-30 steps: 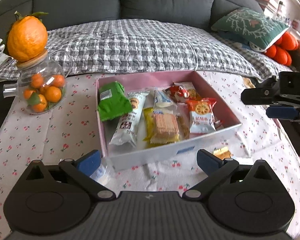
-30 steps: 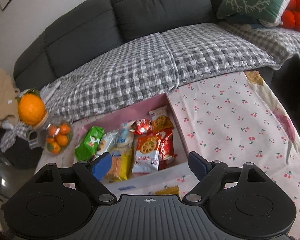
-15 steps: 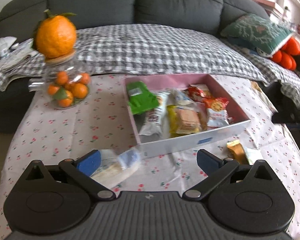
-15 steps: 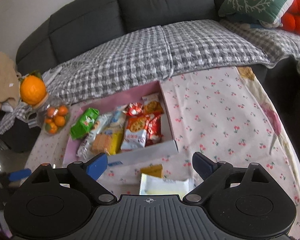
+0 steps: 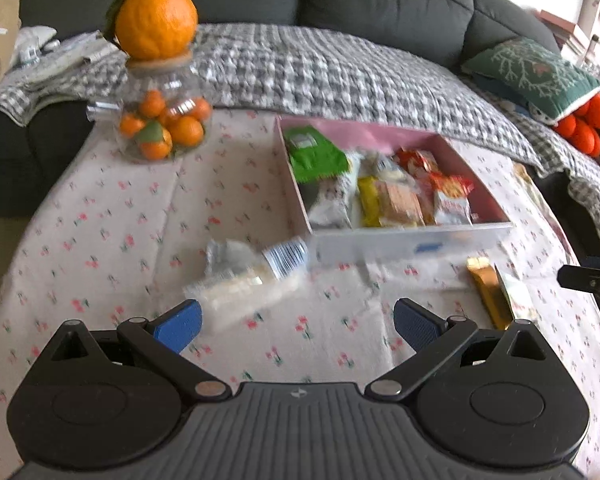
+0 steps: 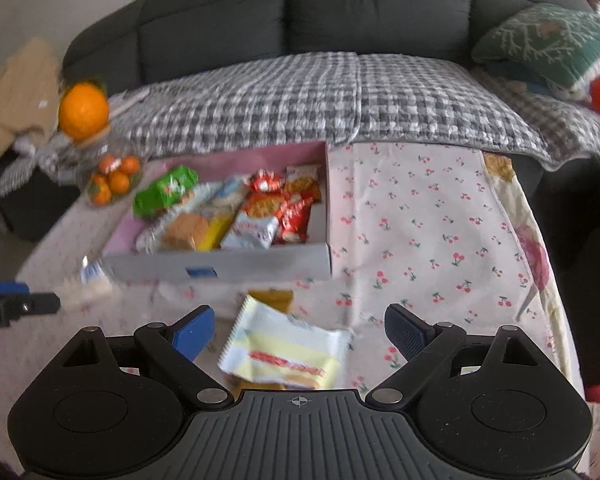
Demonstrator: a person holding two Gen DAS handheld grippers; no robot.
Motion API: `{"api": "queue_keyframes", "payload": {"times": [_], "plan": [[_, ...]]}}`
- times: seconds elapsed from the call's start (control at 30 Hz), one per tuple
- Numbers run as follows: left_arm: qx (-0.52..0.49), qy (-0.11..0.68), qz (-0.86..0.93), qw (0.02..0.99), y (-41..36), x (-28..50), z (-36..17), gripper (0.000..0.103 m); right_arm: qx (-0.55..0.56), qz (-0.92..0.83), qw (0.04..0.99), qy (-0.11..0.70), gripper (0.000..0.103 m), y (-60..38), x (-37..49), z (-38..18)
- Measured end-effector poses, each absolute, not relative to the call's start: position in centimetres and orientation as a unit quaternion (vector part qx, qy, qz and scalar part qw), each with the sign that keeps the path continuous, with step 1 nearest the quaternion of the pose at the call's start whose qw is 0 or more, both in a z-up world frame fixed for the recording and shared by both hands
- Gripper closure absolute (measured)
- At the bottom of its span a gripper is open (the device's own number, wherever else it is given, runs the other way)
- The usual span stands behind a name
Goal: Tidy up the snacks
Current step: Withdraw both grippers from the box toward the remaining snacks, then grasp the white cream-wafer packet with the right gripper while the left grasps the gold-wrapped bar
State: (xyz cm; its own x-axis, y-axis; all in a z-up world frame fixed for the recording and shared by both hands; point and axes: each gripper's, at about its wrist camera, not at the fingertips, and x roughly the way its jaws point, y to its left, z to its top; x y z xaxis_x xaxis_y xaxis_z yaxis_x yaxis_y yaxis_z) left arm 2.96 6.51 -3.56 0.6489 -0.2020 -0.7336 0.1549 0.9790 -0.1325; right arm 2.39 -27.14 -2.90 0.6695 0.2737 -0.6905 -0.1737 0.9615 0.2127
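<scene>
- While both grippers hover over tablecloth (image 5: 100, 240), left gripper (image 5: 296, 322) fingers wide, empty; clear pkt (image 5: 248, 280) just ahead, beside box (image 5: 400, 242).
- Right gripper (image 6: 298, 330) wide, empty; yellow-white pkt (image 6: 288, 350) lies btwn fingers, gold bar (image 6: 270, 298) beyond.

A matte black ribbed housing is seen at the base of the left claw (image 5: 296, 322), stamped with a small crosshair mark. Two rounded black lobes, each with a recessed disc and a triangular cutout, are set at its sides. Black linkage arms, pinned with silver screws, are tipped with blue textured pads (image 5: 178, 320). The right claw (image 6: 298, 332) is built identically.
</scene>
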Motion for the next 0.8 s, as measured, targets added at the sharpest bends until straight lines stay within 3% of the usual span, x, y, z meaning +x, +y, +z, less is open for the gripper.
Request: {"api": "queue_keyframes", "payload": {"times": [0.8], "plan": [[0.049, 0.444, -0.169, 0.878, -2.5, 1.8, -7.3, 0.001, -0.042, 0.228, 0.890, 0.393, 0.012, -26.3, 2.6, -7.2]]}}
